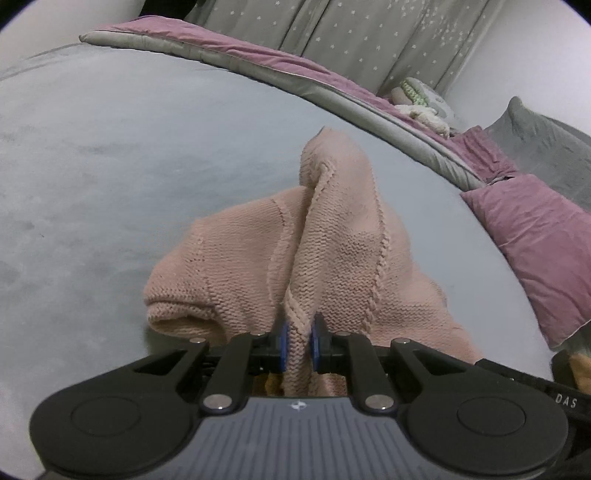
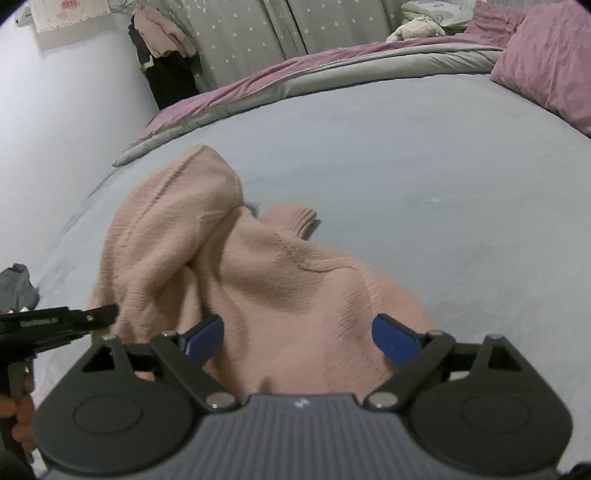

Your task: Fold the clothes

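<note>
A pink knitted sweater (image 1: 332, 240) lies bunched on the grey-blue bed sheet (image 1: 110, 166). My left gripper (image 1: 300, 343) is shut on a ridge of its knit, which rises in a fold away from the blue pads (image 1: 281, 343). In the right wrist view the same sweater (image 2: 221, 266) spreads in front of my right gripper (image 2: 295, 336), which is open with its blue pads (image 2: 205, 334) wide apart above the fabric. A ribbed cuff or hem (image 2: 303, 218) points toward the bed's middle. The left gripper's black body (image 2: 55, 323) shows at the left edge.
A purple and grey duvet (image 1: 258, 62) is pushed back along the far side of the bed. A purple pillow (image 1: 543, 251) lies at the right, with a grey pillow (image 1: 535, 136) and soft toys (image 1: 421, 103) behind. Grey star curtains (image 2: 258, 33) and hanging clothes (image 2: 162, 44) stand beyond.
</note>
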### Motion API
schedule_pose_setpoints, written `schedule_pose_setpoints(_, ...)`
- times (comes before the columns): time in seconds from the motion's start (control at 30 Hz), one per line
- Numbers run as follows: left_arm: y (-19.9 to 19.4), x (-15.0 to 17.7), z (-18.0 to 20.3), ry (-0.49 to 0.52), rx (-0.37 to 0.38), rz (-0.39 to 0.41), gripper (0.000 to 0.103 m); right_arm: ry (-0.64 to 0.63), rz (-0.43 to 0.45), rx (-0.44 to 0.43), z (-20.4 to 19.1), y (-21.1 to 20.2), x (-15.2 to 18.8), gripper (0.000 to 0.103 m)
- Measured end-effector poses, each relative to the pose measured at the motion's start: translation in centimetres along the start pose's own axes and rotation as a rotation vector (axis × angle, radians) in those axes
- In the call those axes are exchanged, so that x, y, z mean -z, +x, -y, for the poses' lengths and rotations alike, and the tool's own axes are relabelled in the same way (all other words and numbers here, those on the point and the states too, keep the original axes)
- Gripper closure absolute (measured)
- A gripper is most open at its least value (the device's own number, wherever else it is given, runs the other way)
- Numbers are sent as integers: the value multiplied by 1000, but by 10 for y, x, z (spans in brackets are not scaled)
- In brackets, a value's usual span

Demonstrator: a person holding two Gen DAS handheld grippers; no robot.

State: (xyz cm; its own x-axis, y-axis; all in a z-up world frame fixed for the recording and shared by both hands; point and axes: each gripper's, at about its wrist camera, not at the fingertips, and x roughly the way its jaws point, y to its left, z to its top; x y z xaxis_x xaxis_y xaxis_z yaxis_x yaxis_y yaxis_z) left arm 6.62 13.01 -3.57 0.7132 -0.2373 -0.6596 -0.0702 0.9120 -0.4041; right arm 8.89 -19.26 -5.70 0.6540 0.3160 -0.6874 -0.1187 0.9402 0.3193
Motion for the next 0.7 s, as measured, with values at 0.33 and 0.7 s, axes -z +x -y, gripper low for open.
schedule_pose_setpoints(0.33, 12, -3, -1, -15, -2, -37, 89, -49, -10, 43, -2, 32, -27, 12)
schedule_pose_setpoints(0.7, 19, -12, -15, -75, 60, -70, 83, -131, -56, 67, -21, 82, -38, 46)
